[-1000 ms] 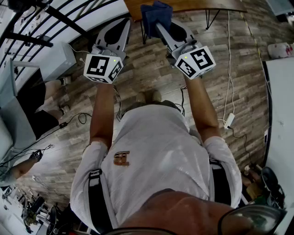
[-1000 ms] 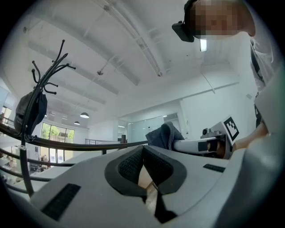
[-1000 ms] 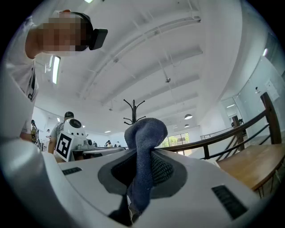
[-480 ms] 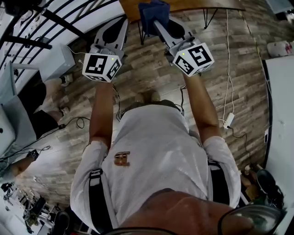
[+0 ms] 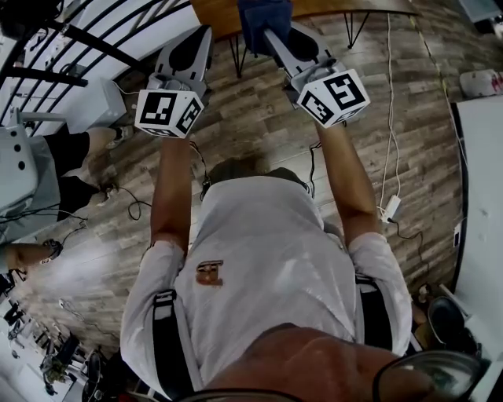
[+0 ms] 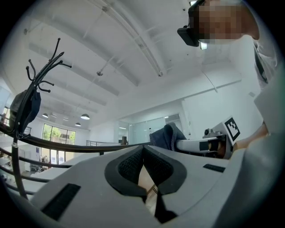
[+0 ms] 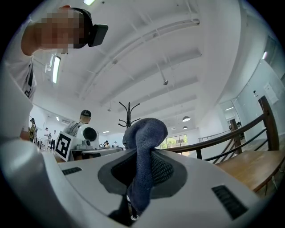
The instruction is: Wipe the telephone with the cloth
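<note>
Both grippers have shifted toward the top of the head view, closer to the wooden table [image 5: 338,8] at its top edge. It looks like an approach. Left gripper [image 6: 143,162] is pressed together and empty; right gripper [image 7: 141,171] pinches the blue cloth [image 7: 144,133]. No telephone is in view, so wiping hasn't begun.

1. The left gripper [image 5: 203,35] and right gripper [image 5: 275,39] are held side by side, apart, out before the person's chest.
2. The cloth [image 5: 263,17] is lodged between the right gripper's jaws.
3. A wooden table [image 5: 330,6] is seen beyond both, with a railing [image 5: 94,39] to the left.
</note>
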The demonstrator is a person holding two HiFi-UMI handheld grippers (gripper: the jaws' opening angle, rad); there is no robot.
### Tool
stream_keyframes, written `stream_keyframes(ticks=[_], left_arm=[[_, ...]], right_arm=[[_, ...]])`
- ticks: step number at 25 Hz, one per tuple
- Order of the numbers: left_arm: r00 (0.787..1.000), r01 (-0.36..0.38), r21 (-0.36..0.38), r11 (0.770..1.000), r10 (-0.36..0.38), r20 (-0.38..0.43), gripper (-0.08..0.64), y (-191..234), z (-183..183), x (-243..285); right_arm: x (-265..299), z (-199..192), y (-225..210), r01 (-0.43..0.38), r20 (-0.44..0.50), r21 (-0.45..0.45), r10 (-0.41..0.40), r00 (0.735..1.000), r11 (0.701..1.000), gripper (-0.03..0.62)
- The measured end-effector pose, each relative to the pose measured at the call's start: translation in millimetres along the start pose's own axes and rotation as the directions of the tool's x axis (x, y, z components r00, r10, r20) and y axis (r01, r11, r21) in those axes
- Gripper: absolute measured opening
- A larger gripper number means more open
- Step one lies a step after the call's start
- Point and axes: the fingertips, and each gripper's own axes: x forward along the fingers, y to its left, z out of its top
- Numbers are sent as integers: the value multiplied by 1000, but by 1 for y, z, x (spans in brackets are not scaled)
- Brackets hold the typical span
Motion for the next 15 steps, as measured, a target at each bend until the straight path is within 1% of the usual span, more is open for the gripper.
stream_keyframes(ticks=[5,10,15], left_arm=[[1000,-3,-3,1000,3,-4,18,-14,-4,24],[1000,4,-4,1000,-4,-3,18,-3,-10,50],[1000,10,-5,1000,-10,1,18,12,-21,88]], right_arm=[[-17,3,-26,10,-5,-1,-10,1000,1000,78],[-5,1,-52,16,-7,-8,-17,1000,1000,78],[10,-3,-89,25,-9,-10,-25,1000,1000,78]])
